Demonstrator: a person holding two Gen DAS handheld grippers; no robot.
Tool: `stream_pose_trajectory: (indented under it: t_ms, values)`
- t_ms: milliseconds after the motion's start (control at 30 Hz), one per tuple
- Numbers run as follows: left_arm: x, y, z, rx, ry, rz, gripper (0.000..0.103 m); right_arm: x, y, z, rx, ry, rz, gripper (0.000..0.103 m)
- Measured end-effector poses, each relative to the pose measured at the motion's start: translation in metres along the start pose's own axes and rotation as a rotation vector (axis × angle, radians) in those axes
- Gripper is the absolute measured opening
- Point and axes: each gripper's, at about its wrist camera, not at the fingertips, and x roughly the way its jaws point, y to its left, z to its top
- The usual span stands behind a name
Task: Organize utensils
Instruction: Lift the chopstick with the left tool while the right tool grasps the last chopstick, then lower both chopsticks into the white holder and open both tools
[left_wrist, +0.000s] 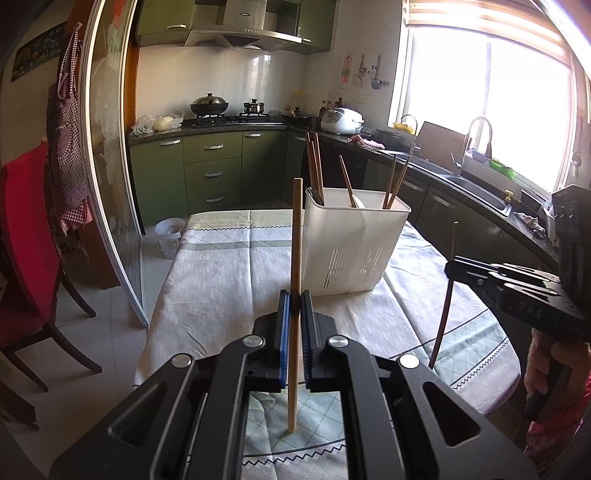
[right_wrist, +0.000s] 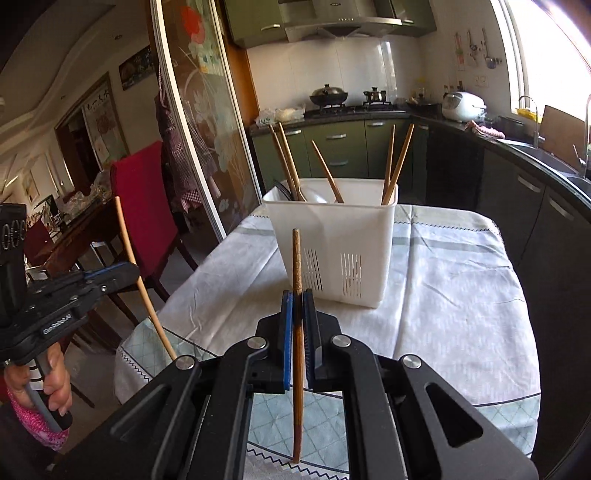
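Pale, straight wooden chopstick (left_wrist: 296, 236) held nearly upright, pinched between the blue-padded jaws of the left gripper (left_wrist: 295, 308), lower tip down near the patterned cloth. Same pale stick (right_wrist: 142, 280) seen from the right wrist view, slanting from the left gripper (right_wrist: 107, 278) at the picture's left edge. Dark brown wooden chopstick (right_wrist: 297, 266) with a carved upper part also held upright, pinched between the jaws of the right gripper (right_wrist: 297, 310); in the left wrist view, the same dark stick (left_wrist: 445, 306) hanging from the right gripper (left_wrist: 456, 267) at the right side. Both sticks above the near end of the worktop, short of the holder.

Just beyond the jaws, standing on the cloth: tall white plastic utensil holder (right_wrist: 332, 236) with slotted vents low on its walls. Several brown wooden chopsticks (right_wrist: 397, 166) leaning out of it at different angles, plus a white spoon-like piece (right_wrist: 314, 195), partly hidden.

Underneath, worktop draped in a white and pale green tablecloth (right_wrist: 443, 280) with zigzag trim. Red-backed wooden chair (left_wrist: 26, 229) to the left. Green kitchen cabinets (left_wrist: 218, 170) behind, black wok (left_wrist: 208, 105) on the stove, white rice cooker (left_wrist: 341, 120) on the counter, sink (left_wrist: 476, 192) under a bright window.
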Motion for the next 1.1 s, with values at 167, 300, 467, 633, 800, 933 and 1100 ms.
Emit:
stream_pose_trajectory:
  t_ms: [167,300,467,633,800,933,1100]
  values:
    - [-0.001,-0.005,0.000,0.014,0.000,0.004,0.006,-0.029,0.003,-0.005,-0.046,-0.054,-0.021,0.006]
    - [-0.003,-0.008,0.001,0.022,-0.006,0.006,0.006,-0.037,0.001,-0.010,-0.043,-0.063,-0.027,0.006]
    - [-0.006,-0.010,0.003,0.031,-0.018,0.006,0.006,-0.038,-0.001,-0.010,-0.036,-0.063,-0.021,0.006]
    - [-0.004,-0.013,0.006,0.036,-0.015,0.001,0.006,-0.036,-0.002,-0.009,-0.041,-0.059,-0.019,0.006]
    - [0.001,-0.014,0.009,0.035,-0.008,-0.007,0.006,-0.035,-0.002,-0.009,-0.041,-0.058,-0.015,0.006]
    - [0.004,-0.013,0.013,0.031,0.000,-0.021,0.006,-0.034,-0.002,-0.006,-0.043,-0.057,-0.011,0.006]
    - [0.005,-0.018,0.022,0.043,-0.014,-0.027,0.006,-0.035,-0.003,0.000,-0.051,-0.065,-0.008,0.006]
